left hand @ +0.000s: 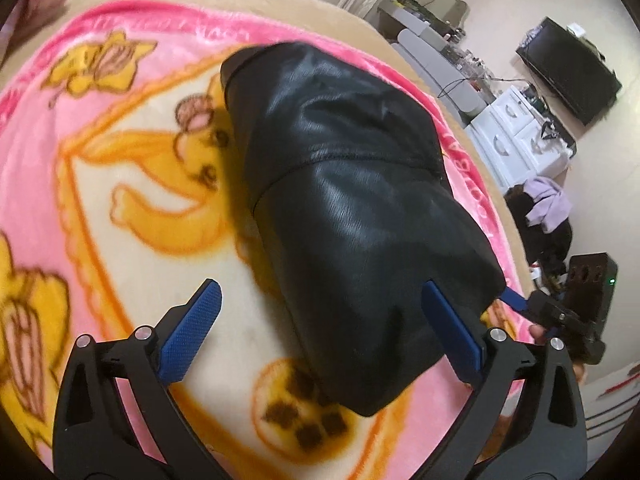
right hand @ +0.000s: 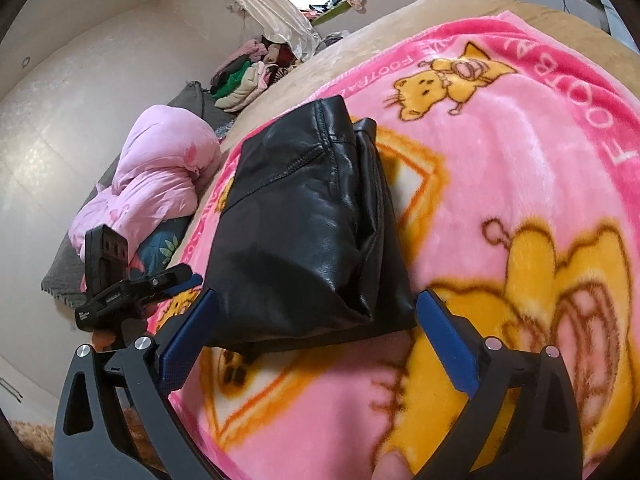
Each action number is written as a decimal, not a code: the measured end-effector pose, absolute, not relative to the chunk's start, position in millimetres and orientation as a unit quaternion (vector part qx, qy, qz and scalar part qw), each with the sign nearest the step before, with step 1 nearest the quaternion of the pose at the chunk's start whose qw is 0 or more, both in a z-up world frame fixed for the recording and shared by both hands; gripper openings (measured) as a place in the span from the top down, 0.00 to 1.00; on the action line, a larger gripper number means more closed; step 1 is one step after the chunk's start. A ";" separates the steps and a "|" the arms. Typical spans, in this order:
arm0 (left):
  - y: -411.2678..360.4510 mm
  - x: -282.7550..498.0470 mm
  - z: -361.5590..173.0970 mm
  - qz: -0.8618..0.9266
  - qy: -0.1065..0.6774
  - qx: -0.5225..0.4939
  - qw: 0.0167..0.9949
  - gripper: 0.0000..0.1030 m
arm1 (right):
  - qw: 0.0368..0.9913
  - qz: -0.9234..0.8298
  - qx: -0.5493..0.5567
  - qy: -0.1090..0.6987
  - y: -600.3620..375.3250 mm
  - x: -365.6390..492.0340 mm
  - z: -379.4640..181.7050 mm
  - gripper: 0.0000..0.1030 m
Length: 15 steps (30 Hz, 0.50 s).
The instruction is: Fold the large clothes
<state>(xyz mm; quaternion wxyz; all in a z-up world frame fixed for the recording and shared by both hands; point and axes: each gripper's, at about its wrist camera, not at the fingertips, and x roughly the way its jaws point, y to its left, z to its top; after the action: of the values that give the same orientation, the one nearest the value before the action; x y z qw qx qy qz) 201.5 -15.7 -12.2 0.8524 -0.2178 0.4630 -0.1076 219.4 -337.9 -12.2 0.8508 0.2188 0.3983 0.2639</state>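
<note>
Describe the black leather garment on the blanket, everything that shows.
The black garment looks like shiny leather, creased, with stitched seams. It is folded into a compact thick bundle, layered edges showing along one side. It lies flat on the pink cartoon blanket. Both the left claw and the right claw stand open at its near end, gripping nothing.

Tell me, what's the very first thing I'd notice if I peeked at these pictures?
A shiny black leather garment, folded into a thick bundle, lies in the middle of a bright pink blanket with yellow cartoon cats. Both the left gripper and the right gripper stand open at its near end, gripping nothing. Off the bed's far side in the right wrist view sits a bunched pale pink quilt.
</note>
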 end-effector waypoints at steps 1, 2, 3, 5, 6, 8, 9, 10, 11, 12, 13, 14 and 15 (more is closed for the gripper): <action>-15.2 200.8 -14.8 -0.109 0.467 -0.223 0.849 0.09 | 0.849 0.263 0.219 0.402 -338.0 220.6 -13.3 0.04; -15.4 200.2 -17.1 -0.110 0.470 -0.227 0.846 0.09 | 0.848 0.262 0.218 0.406 -337.6 221.6 -14.1 0.04; -15.7 199.1 -19.3 -0.111 0.473 -0.231 0.843 0.09 | 0.847 0.261 0.215 0.409 -336.9 222.1 -14.3 0.04; -16.5 196.9 -22.1 -0.116 0.476 -0.238 0.839 0.09 | 0.847 0.263 0.210 0.411 -334.9 221.1 -13.6 0.04; -17.2 195.4 -22.8 -0.119 0.477 -0.243 0.836 0.09 | 0.847 0.264 0.209 0.411 -334.3 220.5 -13.2 0.04; -19.5 193.0 -22.1 -0.122 0.477 -0.243 0.836 0.09 | 0.848 0.266 0.205 0.409 -333.2 218.7 -11.2 0.04; -21.2 192.8 -21.3 -0.124 0.477 -0.241 0.836 0.09 | 0.849 0.267 0.204 0.409 -332.5 218.0 -10.5 0.04; -22.6 192.0 -20.7 -0.127 0.476 -0.240 0.836 0.09 | 0.848 0.267 0.202 0.410 -332.2 218.2 -10.1 0.04; -24.5 191.8 -20.3 -0.130 0.477 -0.240 0.836 0.09 | 0.848 0.266 0.200 0.412 -331.6 218.8 -10.1 0.04; -27.2 191.6 -20.9 -0.134 0.478 -0.241 0.834 0.09 | 0.848 0.264 0.197 0.416 -330.7 220.5 -10.6 0.04; -29.1 192.3 -21.7 -0.135 0.479 -0.242 0.833 0.09 | 0.847 0.262 0.195 0.419 -329.7 222.7 -11.2 0.04; -30.7 193.2 -23.2 -0.134 0.480 -0.246 0.831 0.09 | 0.846 0.259 0.193 0.425 -329.0 225.9 -12.7 0.04; -31.2 194.3 -24.3 -0.132 0.479 -0.249 0.831 0.09 | 0.846 0.254 0.194 0.427 -329.3 228.7 -14.0 0.04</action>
<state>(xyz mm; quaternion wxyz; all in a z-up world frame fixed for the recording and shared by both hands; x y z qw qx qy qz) 194.3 -31.2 -24.3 0.8314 -0.2490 0.4789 -0.1322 228.7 -329.3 -14.0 0.8460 0.1941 0.4270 0.2535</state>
